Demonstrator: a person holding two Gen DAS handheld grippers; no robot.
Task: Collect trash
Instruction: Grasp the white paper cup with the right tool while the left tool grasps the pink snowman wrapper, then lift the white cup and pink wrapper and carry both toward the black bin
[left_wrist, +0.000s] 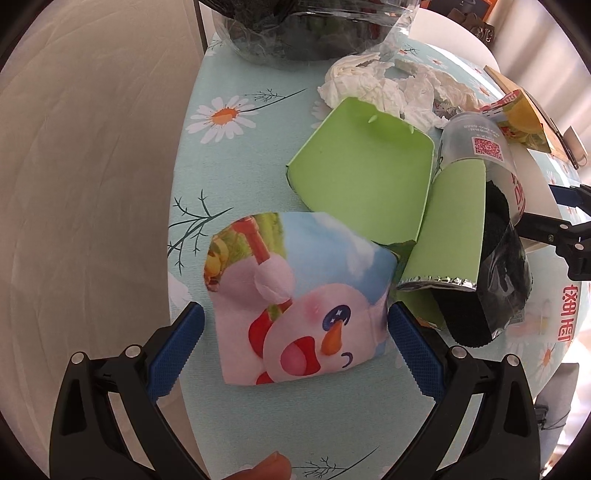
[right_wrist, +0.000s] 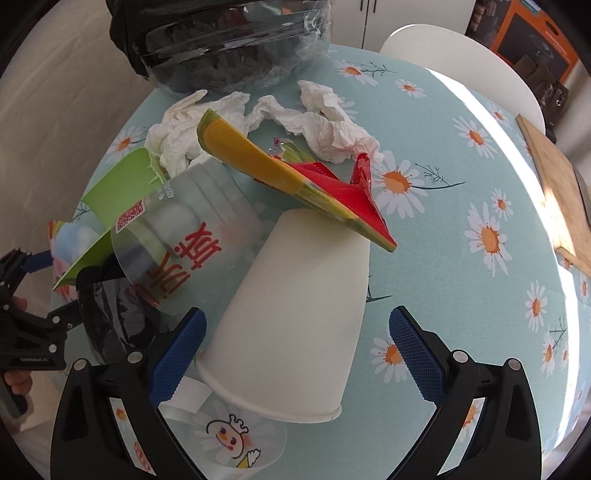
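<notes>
Trash lies on a round table with a daisy-print cloth (left_wrist: 236, 155). My left gripper (left_wrist: 295, 343) is open, its jaws on either side of a cartoon-printed paper piece (left_wrist: 295, 306) near the table's left edge. Beyond it lie green carton pieces (left_wrist: 362, 173) and a clear plastic cup with red print (left_wrist: 476, 147). My right gripper (right_wrist: 295, 350) is open around a white paper cup (right_wrist: 295, 317) lying on its side. A red and yellow wrapper (right_wrist: 295, 177) rests on that cup. The clear plastic cup (right_wrist: 184, 236) lies to its left.
Crumpled white tissues (right_wrist: 325, 122) lie toward the back. A black trash bag in a clear container (right_wrist: 229, 40) stands at the far edge. A wooden board (right_wrist: 557, 184) sits at the right. A clear lid with a cartoon print (right_wrist: 229, 439) lies under the right gripper.
</notes>
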